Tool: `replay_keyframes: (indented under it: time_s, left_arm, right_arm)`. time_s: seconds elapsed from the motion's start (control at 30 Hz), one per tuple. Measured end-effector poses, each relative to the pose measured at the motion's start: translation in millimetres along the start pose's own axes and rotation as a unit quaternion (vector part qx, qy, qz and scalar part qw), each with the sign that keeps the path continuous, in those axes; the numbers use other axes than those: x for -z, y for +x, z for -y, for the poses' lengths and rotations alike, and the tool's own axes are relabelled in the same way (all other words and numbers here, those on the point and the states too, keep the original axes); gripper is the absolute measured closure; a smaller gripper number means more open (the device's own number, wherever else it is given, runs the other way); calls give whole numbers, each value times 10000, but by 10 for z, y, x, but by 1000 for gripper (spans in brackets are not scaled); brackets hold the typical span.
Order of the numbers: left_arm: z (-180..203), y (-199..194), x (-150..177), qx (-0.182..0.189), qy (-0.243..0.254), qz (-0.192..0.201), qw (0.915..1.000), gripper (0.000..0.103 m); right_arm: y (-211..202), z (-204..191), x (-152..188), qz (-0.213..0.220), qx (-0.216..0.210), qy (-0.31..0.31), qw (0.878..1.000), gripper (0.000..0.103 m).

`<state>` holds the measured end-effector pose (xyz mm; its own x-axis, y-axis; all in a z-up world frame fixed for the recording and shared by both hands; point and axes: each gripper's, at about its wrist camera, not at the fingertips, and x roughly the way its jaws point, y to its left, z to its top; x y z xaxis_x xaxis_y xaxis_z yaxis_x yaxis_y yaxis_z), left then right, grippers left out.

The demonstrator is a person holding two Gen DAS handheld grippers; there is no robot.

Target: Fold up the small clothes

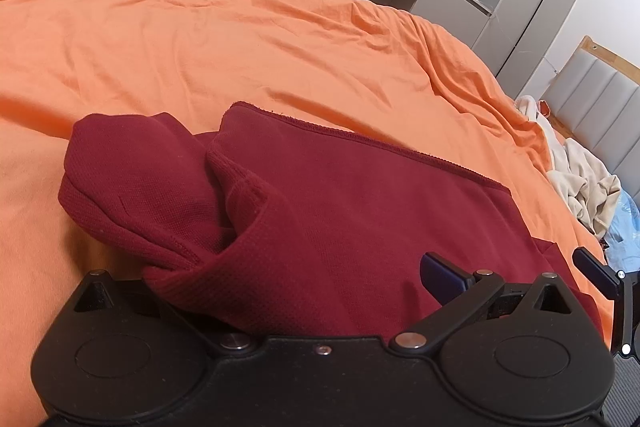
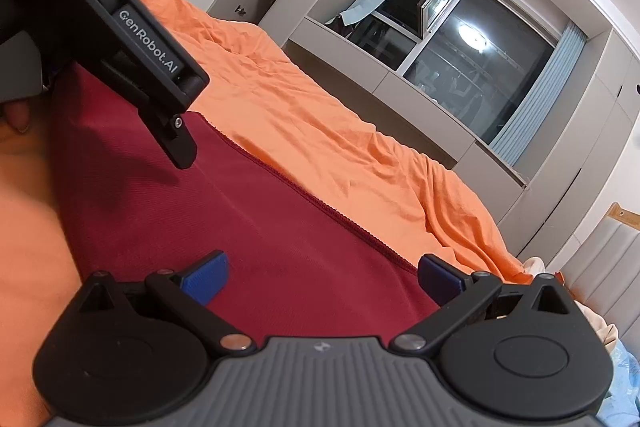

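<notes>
Setting: a bedroom is being shown, with grey built-in cabinets (image 2: 360, 75) and a dark window with pale blue curtains (image 2: 480, 67) along the far wall. The work surface is a bed being covered by a wrinkled orange cotton sheet (image 1: 200, 27).

Item 1, at the left: a bunched sleeve of the dark red knitted garment (image 1: 132, 179) is being seen doubled over in a thick roll, lying on the garment's left part and sagging toward the left gripper (image 1: 304, 291). Cloth is being draped over this gripper's left finger, which is hidden; only the right blue pad (image 1: 440, 277) is being shown, standing well out to the side. The jaws are being judged spread apart, with cloth resting between them and nothing pinched.

Item 2, centre: the dark red knitted garment (image 2: 280, 227) is being laid flat on the sheet, its ribbed hem running diagonally along the far side.

Item 3, right of centre: the right gripper (image 2: 320, 279) is being held low over the garment, both blue pads (image 2: 208, 275) wide apart and holding nothing.

Item 4, far right: a cream crumpled cloth (image 1: 580, 183) and a pale blue item (image 1: 624, 239) are being kept at the bed's edge, near a grey padded headboard (image 1: 600, 99).

Risk: the rolled sleeve is being judged likely to slump or unroll if the left jaws are closed on several layers at once. The flat body could be dragged and creased, since the sheet beneath is loose and wrinkled.
</notes>
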<state>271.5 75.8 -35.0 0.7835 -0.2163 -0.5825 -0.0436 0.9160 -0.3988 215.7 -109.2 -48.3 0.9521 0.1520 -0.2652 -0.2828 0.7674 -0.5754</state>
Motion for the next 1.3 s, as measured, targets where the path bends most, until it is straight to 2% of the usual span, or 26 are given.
replay_keyframes:
  time_s: [0.13, 0.2, 0.3, 0.4, 0.43, 0.47, 0.57, 0.63, 0.73, 0.83, 0.97, 1.03, 1.13, 1.23, 1.3]
  left_arm:
    - [-99, -37, -13, 95, -375, 179, 9991, 1]
    - [-142, -53, -14, 38, -566, 296, 9979, 7]
    - [-163, -63, 4, -125, -628, 400, 9971, 20]
    - [-180, -79, 9, -330, -716, 494, 9957, 43]
    - [-182, -84, -4, -396, -771, 523, 9949, 57]
    - [-203, -91, -7, -451, -854, 546, 9938, 64]
    - [-238, -107, -43, -452, -1004, 618, 9920, 75]
    - [-208, -126, -71, -439, -940, 691, 9922, 78]
    - [-85, -144, -151, -355, -593, 840, 9941, 82]
    - [126, -177, -284, -135, 21, 995, 9949, 82]
    - [571, -194, -374, 249, 882, 1021, 9905, 82]
    - [850, -155, -360, 396, 1382, 941, 9851, 82]
    - [1242, -111, -233, 570, 2158, 747, 9719, 81]
    - [1530, -30, -32, 779, 2775, 265, 9572, 80]
    - [1653, 16, 130, 894, 3104, -75, 9463, 76]
  right_arm:
    - [-20, 6, 35, -60, -102, 120, 9999, 0]
    - [1, 29, 40, -94, -162, 187, 9997, 0]
    - [8, 50, 43, -133, -222, 265, 9993, 0]
    - [5, 104, 29, -176, -348, 374, 9985, 0]
    - [-6, 156, 14, -205, -456, 450, 9977, 0]
    - [-12, 229, -4, -228, -599, 555, 9964, 0]
    - [-76, 475, -32, -177, -899, 939, 9914, 0]
    - [-124, 615, -39, -188, -867, 1055, 9905, 0]
    - [-169, 808, -57, -196, -538, 1104, 9922, 0]
    - [-210, 1069, -67, -170, -203, 1311, 9910, 0]
    - [-198, 1501, -41, -219, 143, 1800, 9833, 0]
    - [-201, 1707, 5, -251, 349, 2000, 9788, 0]
    - [-207, 1990, 93, -341, 713, 2209, 9721, 0]
    - [-185, 2223, 216, -478, 965, 2467, 9631, 0]
    - [-148, 2348, 313, -609, 1028, 2694, 9556, 0]
